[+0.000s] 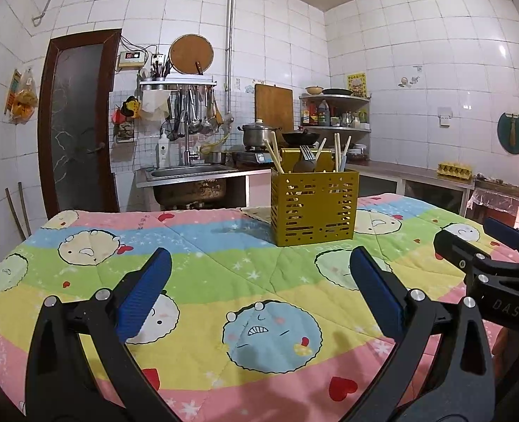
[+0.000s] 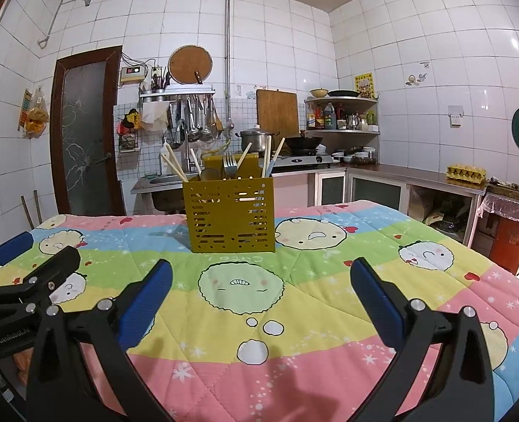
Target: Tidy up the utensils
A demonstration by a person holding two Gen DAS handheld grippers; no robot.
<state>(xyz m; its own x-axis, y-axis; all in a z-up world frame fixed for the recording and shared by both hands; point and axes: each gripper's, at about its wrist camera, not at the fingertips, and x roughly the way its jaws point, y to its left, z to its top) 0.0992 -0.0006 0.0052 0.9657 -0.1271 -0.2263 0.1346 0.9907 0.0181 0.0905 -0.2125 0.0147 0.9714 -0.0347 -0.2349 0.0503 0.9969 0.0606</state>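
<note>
Both grippers, left gripper [image 1: 259, 288] & right gripper [image 2: 259, 292], hung spread wide & empty near the perforated mustard-yellow metal utensil caddy [image 1: 314, 207] standing far-centre on the quilt-covered surface [image 1: 203, 270]; best approach: straight, from above.

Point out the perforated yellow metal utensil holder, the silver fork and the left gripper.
Perforated yellow metal utensil holder [image 2: 233, 216]: right wrist view, front wall.
Silver fork [image 2: 229, 164]: right wrist view, tines.
Left gripper [image 1: 259, 263]: left wrist view, midway between open fingertips.

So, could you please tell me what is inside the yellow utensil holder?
The yellow utensil holder has chopsticks, a fork and a dark spoon sticking out. The perforated wall covers their lower ends and anything shorter.
</note>
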